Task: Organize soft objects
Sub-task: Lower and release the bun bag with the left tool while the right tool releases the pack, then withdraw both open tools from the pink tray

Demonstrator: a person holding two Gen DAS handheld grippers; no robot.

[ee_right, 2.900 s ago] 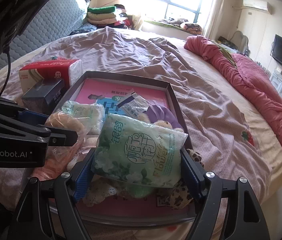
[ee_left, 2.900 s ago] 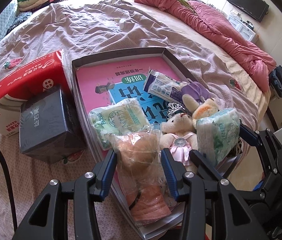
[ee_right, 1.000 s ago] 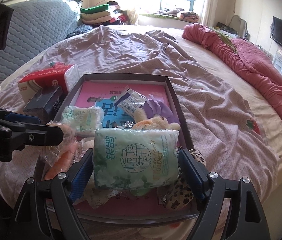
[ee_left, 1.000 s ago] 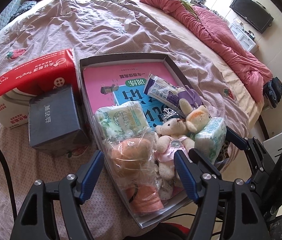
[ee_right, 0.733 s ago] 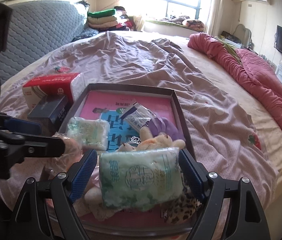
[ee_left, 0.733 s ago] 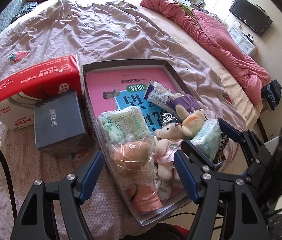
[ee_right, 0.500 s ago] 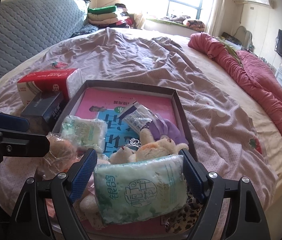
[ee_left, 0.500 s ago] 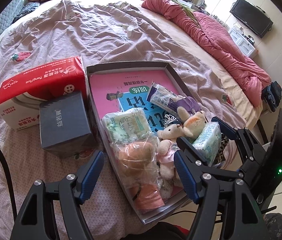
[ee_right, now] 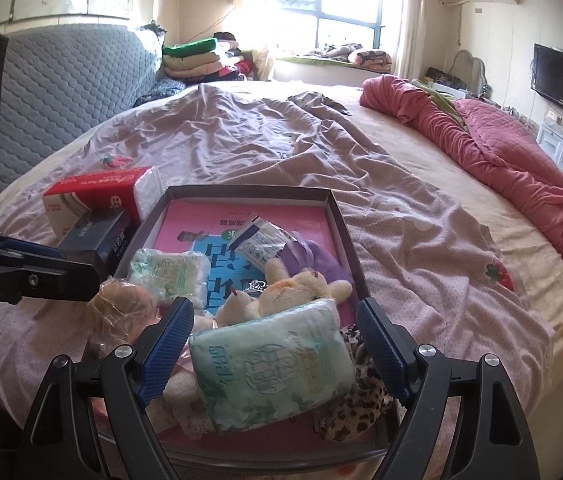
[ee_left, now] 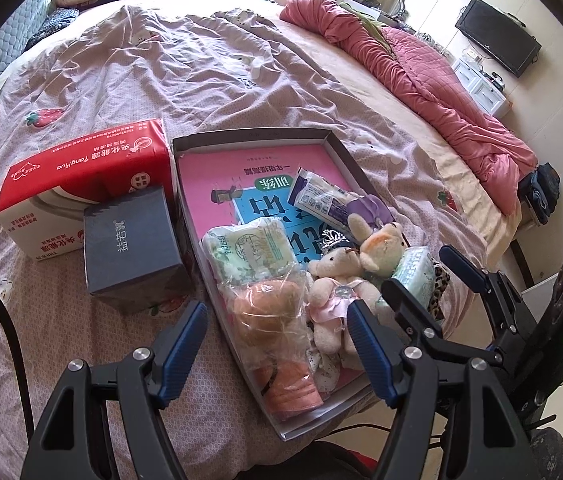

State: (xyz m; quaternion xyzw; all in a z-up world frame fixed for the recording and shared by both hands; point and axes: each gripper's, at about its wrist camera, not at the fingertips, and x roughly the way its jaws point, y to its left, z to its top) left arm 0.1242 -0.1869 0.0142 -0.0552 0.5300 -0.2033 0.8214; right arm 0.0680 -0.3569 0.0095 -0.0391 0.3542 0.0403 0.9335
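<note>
A dark tray (ee_left: 253, 136) on the bed holds a pink book and soft items. My left gripper (ee_left: 275, 344) stands open above the tray's near end, its pads clear of a bagged orange plush toy (ee_left: 269, 312) lying below. My right gripper (ee_right: 275, 340) is open around a green tissue pack (ee_right: 273, 364), which rests tilted on the toys with a gap at each pad. Also in the tray are a second tissue pack (ee_left: 249, 248), a bear in a pink dress (ee_left: 333, 292), a rabbit plush (ee_left: 381, 240), a wipes packet (ee_left: 317, 196) and a leopard-print item (ee_right: 357, 408).
A red tissue box (ee_left: 81, 172) and a dark blue box (ee_left: 129, 248) stand left of the tray. A pink quilt (ee_left: 421, 72) lies along the bed's far right. The bed edge runs close to the tray's near right corner. Wrinkled sheet stretches beyond the tray.
The left jaws widened and let go of the bagged toy, then drew back slightly. The tissue pack came loose from the right pads and tipped down onto the toys.
</note>
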